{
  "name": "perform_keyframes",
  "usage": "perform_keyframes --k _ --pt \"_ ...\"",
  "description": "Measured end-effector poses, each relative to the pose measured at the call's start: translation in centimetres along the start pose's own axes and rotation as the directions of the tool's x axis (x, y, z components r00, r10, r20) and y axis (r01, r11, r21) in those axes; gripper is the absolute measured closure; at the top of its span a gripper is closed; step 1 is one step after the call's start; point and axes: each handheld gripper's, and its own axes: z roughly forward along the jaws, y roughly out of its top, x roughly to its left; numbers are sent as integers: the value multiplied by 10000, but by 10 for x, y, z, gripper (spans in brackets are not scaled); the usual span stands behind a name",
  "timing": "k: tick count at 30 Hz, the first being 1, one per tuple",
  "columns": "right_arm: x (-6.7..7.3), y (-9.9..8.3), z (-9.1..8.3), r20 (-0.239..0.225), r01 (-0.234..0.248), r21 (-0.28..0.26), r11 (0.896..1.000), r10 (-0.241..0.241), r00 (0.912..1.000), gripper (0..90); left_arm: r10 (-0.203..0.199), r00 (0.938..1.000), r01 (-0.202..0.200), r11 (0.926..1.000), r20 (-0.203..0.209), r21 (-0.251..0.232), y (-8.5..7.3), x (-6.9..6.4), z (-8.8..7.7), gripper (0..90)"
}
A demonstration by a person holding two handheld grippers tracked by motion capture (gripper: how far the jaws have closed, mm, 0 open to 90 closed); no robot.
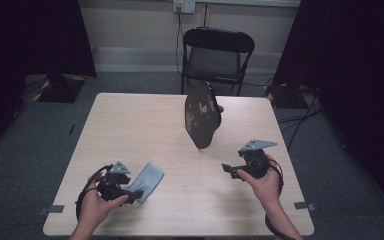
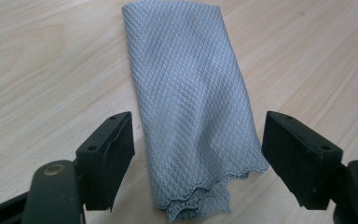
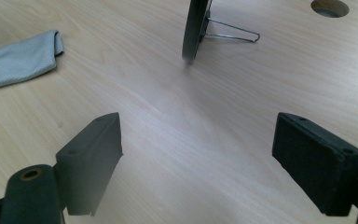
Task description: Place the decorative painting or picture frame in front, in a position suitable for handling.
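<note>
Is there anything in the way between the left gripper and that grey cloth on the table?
Nothing visible. The grey cloth lies flat on the table, its near end between the open jaws of the left gripper, whose pads stand apart from it.

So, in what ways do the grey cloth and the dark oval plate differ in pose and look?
The grey cloth lies flat and folded on the table, while the dark oval plate stands upright on a wire stand. The cloth is plain light grey with a woven diamond texture; the plate is black with a small flower pattern. The cloth lies between the open jaws of the left gripper; the plate stands apart from both grippers. Both rest on the same table.
</note>
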Motion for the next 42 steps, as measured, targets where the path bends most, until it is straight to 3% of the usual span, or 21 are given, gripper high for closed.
perform_keyframes --k 6,10,25,38,42 --pt "1 13 4 -37 -251 -74 9997 251 9997 155 -8 10000 8 10000 -20 -66 1 0 0 249" --pt "0 22 7 9 -169 -17 9999 169 9999 155 116 9998 -117 9999 -173 -94 1 0 -2 249" --pt "-4 56 17 260 219 277 9994 -226 9994 155 132 9999 -133 9998 -80 -156 3 -2 -2 245" --pt "-9 83 29 339 -201 217 9996 194 9992 197 220 9997 -219 9997 76 -114 4 -3 -2 245" --pt "-8 95 32 462 -83 116 9999 78 9989 237 200 9998 -199 9997 92 -130 4 -3 -2 246"
